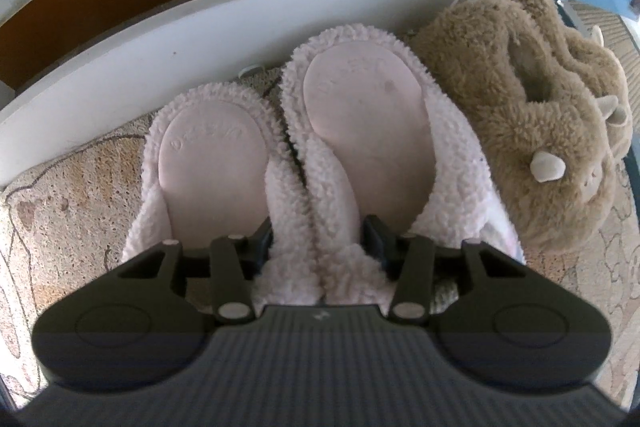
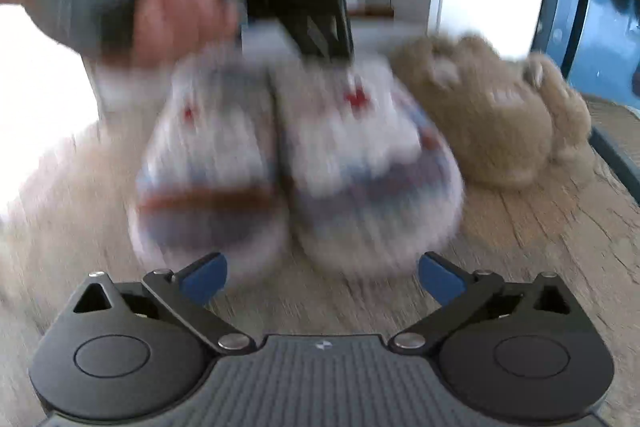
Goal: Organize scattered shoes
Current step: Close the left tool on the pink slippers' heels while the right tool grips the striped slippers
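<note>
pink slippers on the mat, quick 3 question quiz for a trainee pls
1. True or false: the left gripper has its jaws shut on the inner fleece edges of both pink slippers.
2. Which pair sits immediately right of the pink one in the left wrist view? A) black boots B) brown fuzzy slippers C) white trainers
3. Fill in: the right gripper is open and holds ____.

Key: 1 true; 2 B; 3 nothing

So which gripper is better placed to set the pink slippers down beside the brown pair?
Left. The left gripper is clamped on both pink slippers' inner fleece edges, right beside the brown slippers. The right gripper is open, empty, short of them.
</note>
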The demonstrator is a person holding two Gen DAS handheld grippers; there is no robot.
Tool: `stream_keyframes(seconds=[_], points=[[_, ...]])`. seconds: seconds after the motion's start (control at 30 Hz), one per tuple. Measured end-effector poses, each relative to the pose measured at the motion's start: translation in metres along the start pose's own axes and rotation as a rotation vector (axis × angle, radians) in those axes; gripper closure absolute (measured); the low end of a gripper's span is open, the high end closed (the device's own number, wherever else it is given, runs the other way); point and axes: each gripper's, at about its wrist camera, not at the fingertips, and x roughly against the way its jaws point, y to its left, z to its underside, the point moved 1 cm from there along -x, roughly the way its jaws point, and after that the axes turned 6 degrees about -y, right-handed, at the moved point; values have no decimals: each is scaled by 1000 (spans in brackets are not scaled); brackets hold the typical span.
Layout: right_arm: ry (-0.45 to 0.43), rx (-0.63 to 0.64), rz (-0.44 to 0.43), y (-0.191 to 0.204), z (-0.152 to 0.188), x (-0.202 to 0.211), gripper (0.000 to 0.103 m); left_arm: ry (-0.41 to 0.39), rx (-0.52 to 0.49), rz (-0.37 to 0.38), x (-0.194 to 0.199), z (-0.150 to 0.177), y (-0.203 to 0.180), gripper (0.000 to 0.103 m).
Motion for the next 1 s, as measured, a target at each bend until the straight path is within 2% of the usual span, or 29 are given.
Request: stream_keyframes(seconds=[0.13,0.23,0.3,0.5,0.63,0.83,1.0], points=[[-12,10,-12,7,-7,-13,0,-6,3,-11,0,1,-3,56],[41,87,14,19,-18,-35,0,-7,4,-11,0,1,-3,55],[60,22,4,15,-20,-39,0,-7,4,-11,0,1,-4,55],[41,19,9,17,-20,-41,1,-4,1,-12,5,6,-5,57],[66,22,-1,18,-23,-38,1,12,-2,-8,12,16,-5,58],[116,22,-10,13,-15,-11,1,30,-31,7,33,38,-13,58],[162,-9,-14,28,11,42,1,76,-54,8,51,67,-19,58]])
